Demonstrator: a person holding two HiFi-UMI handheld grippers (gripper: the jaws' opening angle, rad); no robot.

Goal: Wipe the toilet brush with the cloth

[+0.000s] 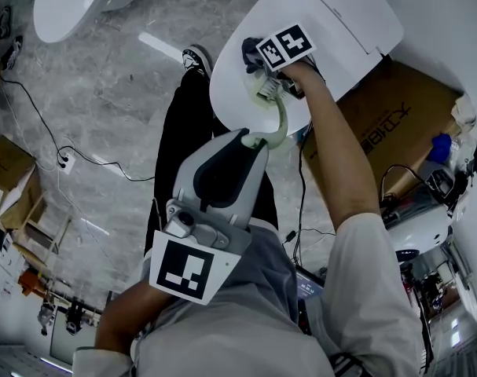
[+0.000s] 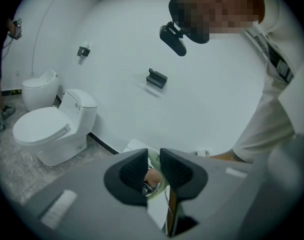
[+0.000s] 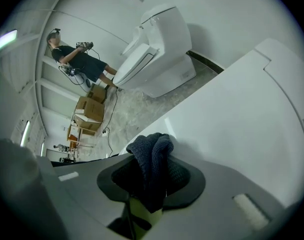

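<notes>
A pale green toilet brush [image 1: 280, 121] with a curved handle hangs above a white toilet lid [image 1: 332, 22]. My left gripper [image 1: 252, 141] is shut on the handle's lower end. In the left gripper view a bit of green handle [image 2: 161, 188] shows between the nearly closed jaws of the left gripper [image 2: 153, 171]. My right gripper [image 1: 263, 67] is shut on a dark blue cloth [image 1: 251, 50] and sits right at the brush's bristle end [image 1: 266, 87]. In the right gripper view the cloth [image 3: 153, 156] bulges out of the right gripper [image 3: 150, 176], with pale green brush [image 3: 141, 211] just below it.
A cardboard box [image 1: 399, 108] stands to the right of the toilet. Another person's black trouser leg [image 1: 185, 132] and shoe are beside the bowl. A second toilet [image 1: 73, 2] is at the top left, with cables [image 1: 42, 124] across the marble floor. More toilets [image 2: 51, 129] line the white wall.
</notes>
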